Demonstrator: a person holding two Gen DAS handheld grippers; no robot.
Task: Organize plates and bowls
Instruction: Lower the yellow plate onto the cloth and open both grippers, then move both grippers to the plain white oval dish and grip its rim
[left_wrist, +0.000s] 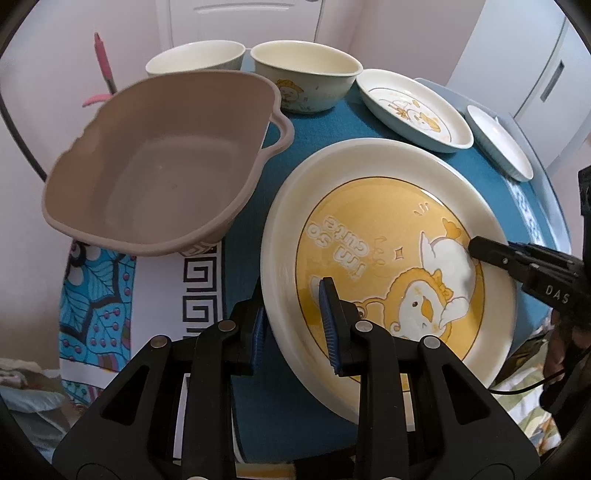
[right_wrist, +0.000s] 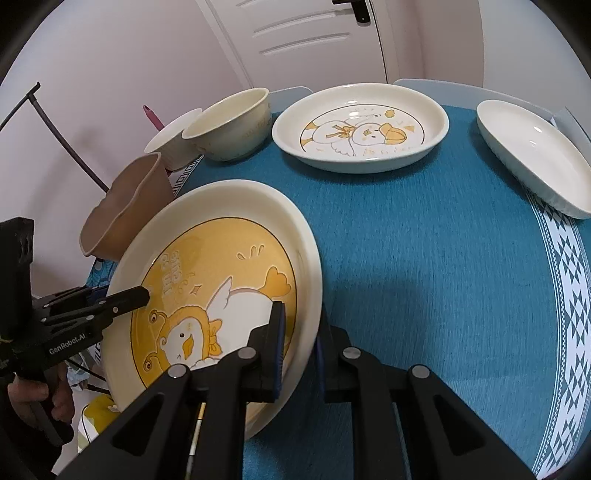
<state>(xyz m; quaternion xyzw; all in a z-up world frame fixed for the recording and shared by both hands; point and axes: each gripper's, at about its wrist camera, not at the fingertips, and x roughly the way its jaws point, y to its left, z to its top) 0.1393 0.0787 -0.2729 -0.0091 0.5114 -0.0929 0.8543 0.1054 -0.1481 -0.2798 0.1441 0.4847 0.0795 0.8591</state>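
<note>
Large duck plate gripped from two sides over the table's left edge

The yellow duck plate (left_wrist: 388, 266) sits tilted — left gripper (left_wrist: 295, 325) clamped on its near rim, right gripper (right_wrist: 299, 343) clamped on the opposite rim. A brown plastic basin (left_wrist: 155, 166) stands just beside it at the left edge of the blue-clothed table (right_wrist: 424, 258); two bowls (left_wrist: 306, 81) and two smaller plates (right_wrist: 362, 129) line the far edge.
</note>
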